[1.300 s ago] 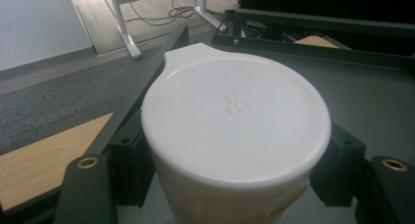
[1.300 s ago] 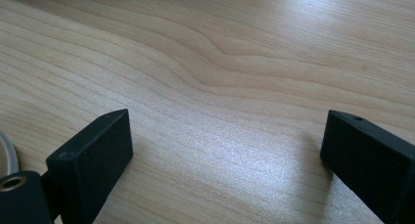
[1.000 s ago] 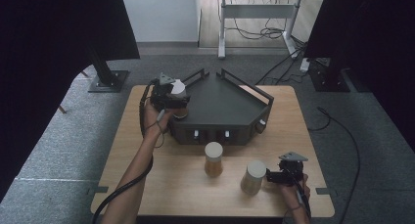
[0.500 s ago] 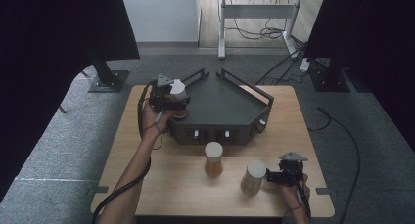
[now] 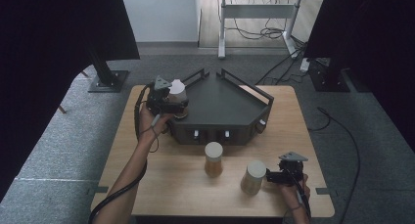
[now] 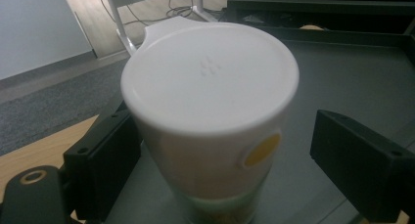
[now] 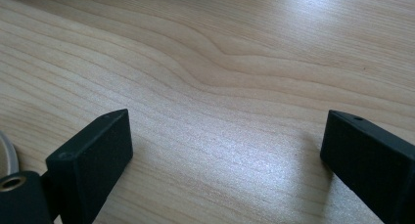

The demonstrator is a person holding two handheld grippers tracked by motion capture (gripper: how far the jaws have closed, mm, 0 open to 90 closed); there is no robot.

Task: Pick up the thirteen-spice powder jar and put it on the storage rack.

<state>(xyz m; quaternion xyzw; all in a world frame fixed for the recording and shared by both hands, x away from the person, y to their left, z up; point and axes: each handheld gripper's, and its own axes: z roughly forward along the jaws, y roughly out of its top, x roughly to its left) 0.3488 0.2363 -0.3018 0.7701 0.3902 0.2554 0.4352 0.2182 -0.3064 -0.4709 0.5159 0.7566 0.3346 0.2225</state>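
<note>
High view: not much has shifted since the earlier frames, though the left gripper (image 5: pixel 169 102) jaws have just been eased apart around the white-lidded jar (image 6: pixel 210 116), which sits on the dark tray (image 5: pixel 225 106); a gap is seen on one side. The right gripper (image 5: pixel 279 176) is rested on the counter (image 5: pixel 161 185), jaws wide and empty.

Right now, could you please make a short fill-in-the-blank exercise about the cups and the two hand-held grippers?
1. The cup between the left hand-held gripper's jaws has a ____ lid.
2. That cup stands on the dark ____.
3. On the wooden table stand ____ more cups.
4. The right hand-held gripper's jaws are ____.

Missing words: white; tray; two; open
</note>
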